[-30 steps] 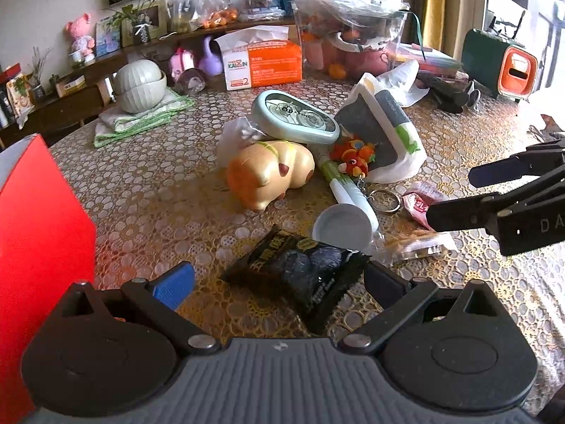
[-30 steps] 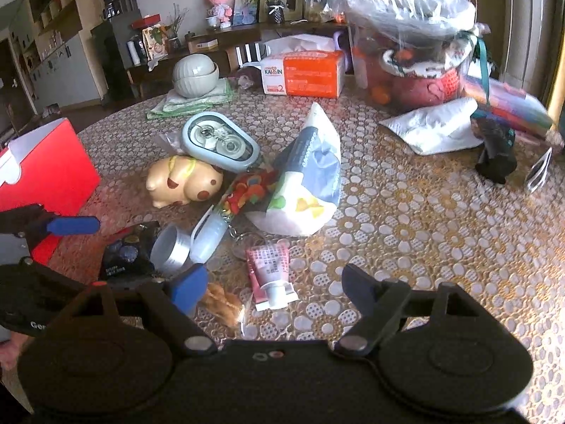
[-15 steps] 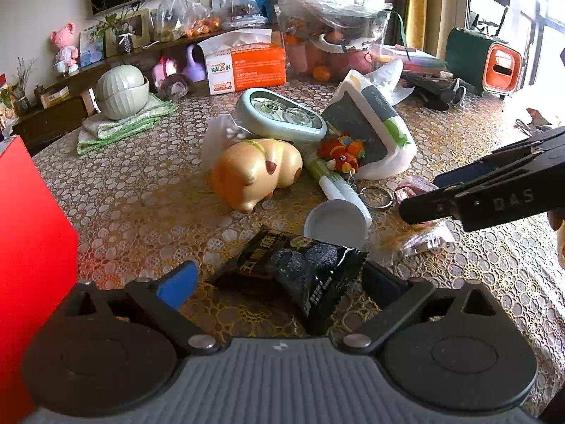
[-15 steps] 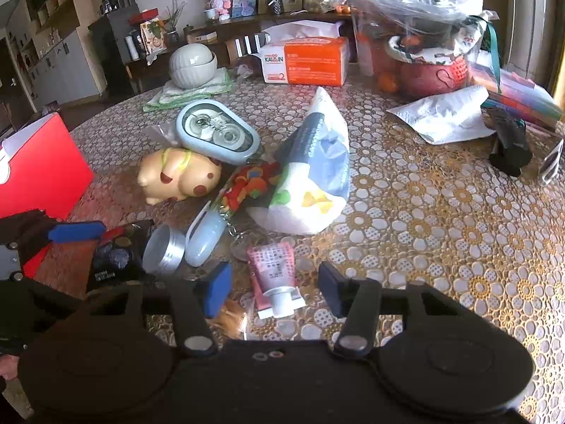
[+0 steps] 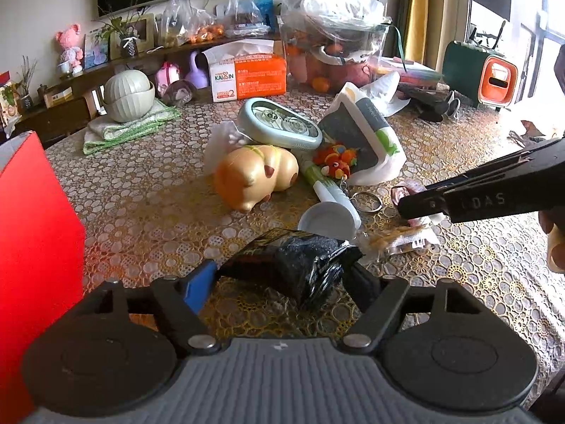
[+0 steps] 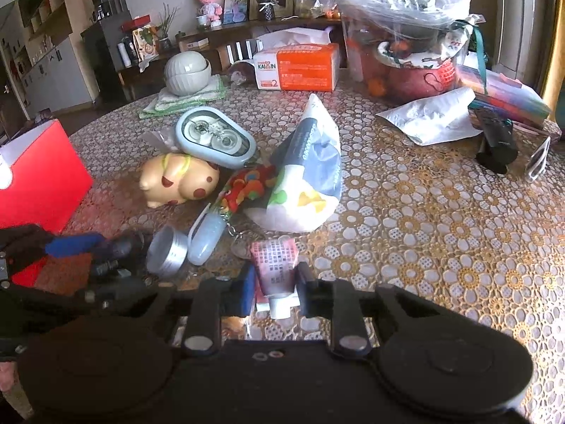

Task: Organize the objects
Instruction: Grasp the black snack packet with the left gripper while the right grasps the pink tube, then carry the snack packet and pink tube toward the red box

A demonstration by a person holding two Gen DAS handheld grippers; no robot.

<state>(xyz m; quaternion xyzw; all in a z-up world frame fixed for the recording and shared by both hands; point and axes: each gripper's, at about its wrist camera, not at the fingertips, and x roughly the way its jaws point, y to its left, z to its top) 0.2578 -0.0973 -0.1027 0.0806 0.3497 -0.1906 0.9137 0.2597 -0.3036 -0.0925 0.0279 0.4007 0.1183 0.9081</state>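
Two handheld grippers are working over a cluttered round surface [image 6: 441, 233] covered in a gold lace-patterned cloth. The left gripper [image 5: 282, 279] is reaching low with its fingers spread around a black snack packet [image 5: 293, 265], the blue pad sitting at the packet's left edge and the dark pad at its right corner; whether the pads are actually pressing the packet cannot be told. The right gripper [image 6: 273, 291] is sitting with its fingers drawn narrow on either side of a small pink tube [image 6: 275, 265], which is lying on the cloth with its white cap pointing toward the camera; the pads are looking very close to the tube's sides, though firm contact cannot be confirmed.

Just beyond the packet, a silver round tin [image 6: 166, 251] is resting on its side beside a pale tube with a keyring [image 6: 208, 235]. A tan pig figurine [image 6: 178, 178] is lying near a light blue oval case [image 6: 215, 139], a colourful plush keychain [image 6: 243, 185] and a crumpled white-and-grey bag [image 6: 310, 176]. A red box [image 6: 39, 176] is standing at the left edge of the surface, and an orange tissue box [image 6: 300, 67] is sitting at the far side.
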